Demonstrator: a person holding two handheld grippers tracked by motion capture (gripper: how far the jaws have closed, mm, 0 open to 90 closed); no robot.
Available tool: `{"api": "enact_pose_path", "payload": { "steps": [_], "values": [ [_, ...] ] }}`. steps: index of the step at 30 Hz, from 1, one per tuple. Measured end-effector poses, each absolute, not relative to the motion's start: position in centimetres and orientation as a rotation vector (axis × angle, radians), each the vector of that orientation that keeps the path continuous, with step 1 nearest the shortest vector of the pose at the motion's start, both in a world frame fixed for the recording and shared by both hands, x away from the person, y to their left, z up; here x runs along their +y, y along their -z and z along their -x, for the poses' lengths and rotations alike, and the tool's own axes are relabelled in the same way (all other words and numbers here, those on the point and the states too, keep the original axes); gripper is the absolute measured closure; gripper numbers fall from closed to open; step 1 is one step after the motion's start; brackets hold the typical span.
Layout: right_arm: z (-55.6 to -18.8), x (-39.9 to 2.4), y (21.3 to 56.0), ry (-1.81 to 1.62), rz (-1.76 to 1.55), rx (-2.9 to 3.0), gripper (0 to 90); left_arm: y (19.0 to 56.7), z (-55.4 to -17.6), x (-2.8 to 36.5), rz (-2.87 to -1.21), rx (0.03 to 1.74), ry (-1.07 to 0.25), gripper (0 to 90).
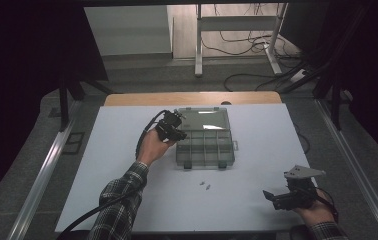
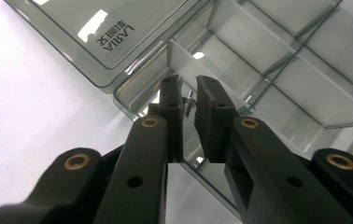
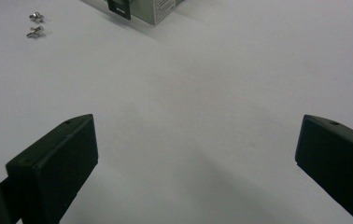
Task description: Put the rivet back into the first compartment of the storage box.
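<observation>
With its two black jaws drawn almost together on a small metal screw [image 2: 189,103], the left tool [image 2: 189,93] hangs over the upper-left corner cell of the clear compartment box [image 2: 277,70]; a narrow slit remains between the pads, and the screw sits across it near the tips, its shaft pointing away from the camera. The pinch so close to the tips keeps the bulk of the jaws clear of the cell walls, which would let the part go down into one chosen cell rather than a neighbour. Beyond the tips, in the upper left of the left gripper view, the smoky lid [image 2: 95,42] lies folded back flat, a printed brand mark on it, so every cell stands open from above.

Seen from the high view, the left tool [image 1: 173,126] reaches in from the left edge of the box [image 1: 205,147], near its hinge, the left hand [image 1: 151,146] below it and the plaid sleeve [image 1: 122,200] running down to the bottom of the frame; the wrist is bent so that the jaws point to the right and downward.

At the lower right of the high view the right tool [image 1: 277,197] rests low by the near edge of the white surface [image 1: 257,135], jaws wide apart with nothing between them [image 3: 195,154], apparently parked. Two more screws [image 1: 205,185] lie loose just below the box, at the upper left of the right gripper view [image 3: 35,24], seemingly awaiting the same sorting.
</observation>
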State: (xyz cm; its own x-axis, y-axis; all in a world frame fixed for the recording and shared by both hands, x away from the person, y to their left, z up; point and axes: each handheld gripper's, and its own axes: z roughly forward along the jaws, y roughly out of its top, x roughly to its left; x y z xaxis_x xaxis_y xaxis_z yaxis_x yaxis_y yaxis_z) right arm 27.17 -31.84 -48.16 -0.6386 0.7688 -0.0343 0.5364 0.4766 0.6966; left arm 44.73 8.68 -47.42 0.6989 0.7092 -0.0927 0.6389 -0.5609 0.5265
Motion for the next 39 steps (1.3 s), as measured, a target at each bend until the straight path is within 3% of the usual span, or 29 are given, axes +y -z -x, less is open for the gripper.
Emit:
{"api": "enact_pose_path", "payload": {
  "steps": [10, 23, 31, 39],
  "values": [
    [-27.1, -31.8, 48.2, -0.938, -1.097, 2.392, 0.0, 47.0, -44.6, 8.8, -2.349, 1.018, -0.162, 69.5],
    [-27.1, -31.8, 48.2, -0.939, -1.098, 2.388, 0.0, 46.5, -43.7, 9.7, -2.316, 0.974, -0.131, 41.8],
    [-27.1, -31.9, 48.1, -0.938, -1.097, 2.386, 0.0, 45.7, -42.8, 10.4, -2.302, 0.969, -0.114, 18.4],
    [-27.1, -31.9, 48.1, -0.936, -1.1, 2.384, 0.0, 45.2, -41.1, 11.5, -2.276, 0.957, -0.101, 6.5]
  ]
}}
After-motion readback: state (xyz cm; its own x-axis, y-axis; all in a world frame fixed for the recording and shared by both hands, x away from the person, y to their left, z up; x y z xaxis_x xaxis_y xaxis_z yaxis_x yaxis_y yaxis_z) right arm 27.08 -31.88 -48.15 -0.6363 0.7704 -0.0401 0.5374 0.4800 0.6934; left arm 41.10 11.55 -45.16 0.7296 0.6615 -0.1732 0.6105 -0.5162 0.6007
